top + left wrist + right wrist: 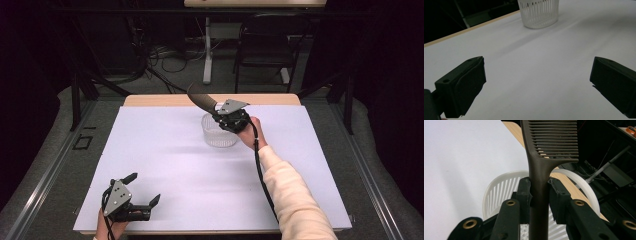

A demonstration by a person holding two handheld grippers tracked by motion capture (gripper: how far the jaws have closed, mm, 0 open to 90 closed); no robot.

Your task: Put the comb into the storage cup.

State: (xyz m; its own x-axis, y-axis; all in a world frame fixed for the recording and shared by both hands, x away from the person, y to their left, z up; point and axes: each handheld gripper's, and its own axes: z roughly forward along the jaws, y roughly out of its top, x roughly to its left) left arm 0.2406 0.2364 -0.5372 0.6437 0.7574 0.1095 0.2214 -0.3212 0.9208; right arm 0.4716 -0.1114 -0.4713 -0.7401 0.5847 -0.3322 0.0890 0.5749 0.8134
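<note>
1. Your right gripper (220,111) is clamped on the comb (541,170) by its handle, above the white basket (219,136) at 12 o'clock.
2. Your left gripper (145,187) rests at 7 o'clock, jaws wide apart, holding nothing.

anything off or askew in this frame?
Nothing stands out. The right gripper is shut on the comb handle, above the white basket, which stands upright on the table. The left gripper is open near the front edge.

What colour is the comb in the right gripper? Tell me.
Dark brown comb; clearest in the right gripper view.
</note>
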